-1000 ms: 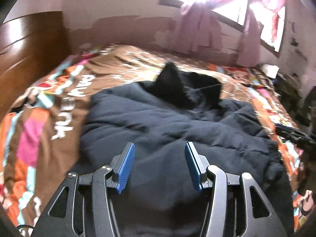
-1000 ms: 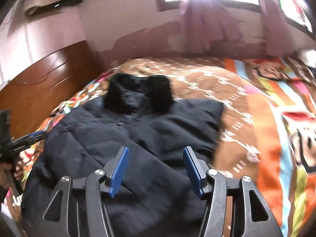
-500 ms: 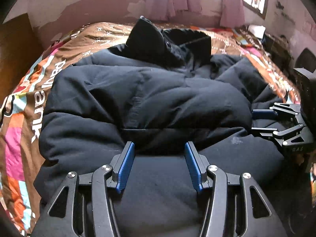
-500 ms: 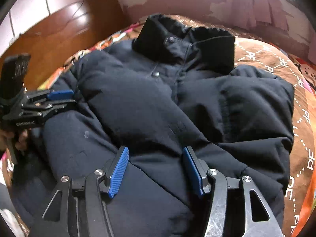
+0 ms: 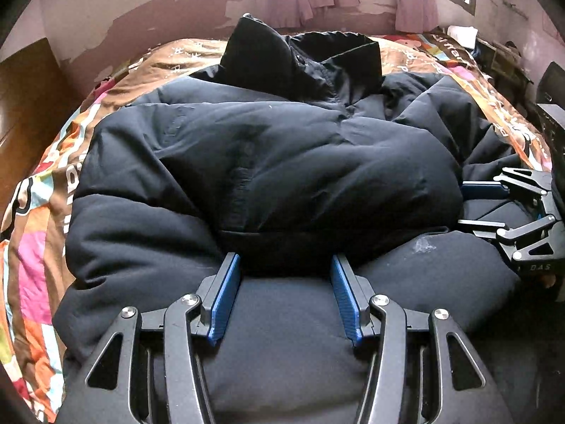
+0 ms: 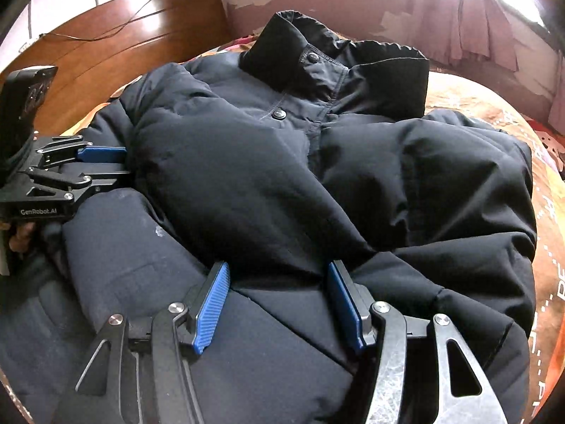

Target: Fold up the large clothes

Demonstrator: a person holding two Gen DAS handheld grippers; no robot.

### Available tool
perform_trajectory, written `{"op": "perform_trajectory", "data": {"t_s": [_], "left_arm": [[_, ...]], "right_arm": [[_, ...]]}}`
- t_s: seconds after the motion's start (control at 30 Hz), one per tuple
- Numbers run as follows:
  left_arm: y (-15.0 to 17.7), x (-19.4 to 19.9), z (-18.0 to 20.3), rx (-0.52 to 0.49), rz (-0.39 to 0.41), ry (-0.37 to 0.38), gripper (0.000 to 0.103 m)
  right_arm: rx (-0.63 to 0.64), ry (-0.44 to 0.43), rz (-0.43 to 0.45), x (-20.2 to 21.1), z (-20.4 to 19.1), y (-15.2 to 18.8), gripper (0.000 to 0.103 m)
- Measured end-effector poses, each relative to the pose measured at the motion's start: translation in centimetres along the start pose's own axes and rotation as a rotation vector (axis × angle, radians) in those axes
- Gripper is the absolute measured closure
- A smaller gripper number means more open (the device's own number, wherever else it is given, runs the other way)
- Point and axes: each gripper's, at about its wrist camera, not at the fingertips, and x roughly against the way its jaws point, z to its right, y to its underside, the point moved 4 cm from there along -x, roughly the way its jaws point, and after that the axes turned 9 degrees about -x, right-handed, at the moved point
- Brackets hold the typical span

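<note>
Readable writing: "GenRobot.AI" on body of left gripper (image 6: 116, 166) in right wrist view; "DAS" on body of right gripper (image 5: 469, 205) in left wrist view. White lettering on bedspread (image 5: 46, 190), too cut off to read.

Black padded jacket (image 5: 275, 162) lies across bed, collar (image 6: 317, 67) standing at far end, snap buttons on front.

Left gripper: jaws spread about halfway, blue pads (image 5: 224, 304) resting on jacket fabric, puffy fold bulging at tips, nothing pinched.

Right gripper: jaws spread about halfway, pads (image 6: 210, 312) on jacket, nothing clamped.

Navy puffer jacket (image 5: 282, 162); brown multicolour patterned bedspread (image 5: 39, 233); blue gripper pads (image 5: 224, 300)
</note>
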Motion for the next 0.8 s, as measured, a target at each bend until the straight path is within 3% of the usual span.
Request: {"op": "perform_trajectory", "data": {"t_s": [0.17,0.3,0.43,0.57,0.7,0.8], "left_arm": [[-0.5,1.7,-1.1,0.056,0.077,0.059,0.056],[-3.1,3.2,-2.4,0.084,0.129,0.022,0.056],[-8.7,4.3,-4.9,0.146,0.201,-0.049,0.056],[-15.1,4.3,-7.2,0.16,0.244,-0.115,0.056],[-18.4,3.1,-8.9,0.216,0.27,-0.048,0.056],[-19.7,0.7,-10.5,0.297,0.223,-0.02,0.056]], "right_arm": [[-0.018,-0.021,0.023,0.6,0.2,0.3,0.048],[-0.139,-0.084,0.053,2.5,1.7,-1.2,0.048],[-0.17,0.007,0.167,4.6,4.3,-5.8,0.048],[-0.257,0.095,0.18,3.2,8.5,-13.1,0.048],[-0.389,0.121,0.175,1.2,12.1,-18.1,0.048],[-0.478,0.109,0.149,-0.2,13.7,-19.9,0.048]]}}
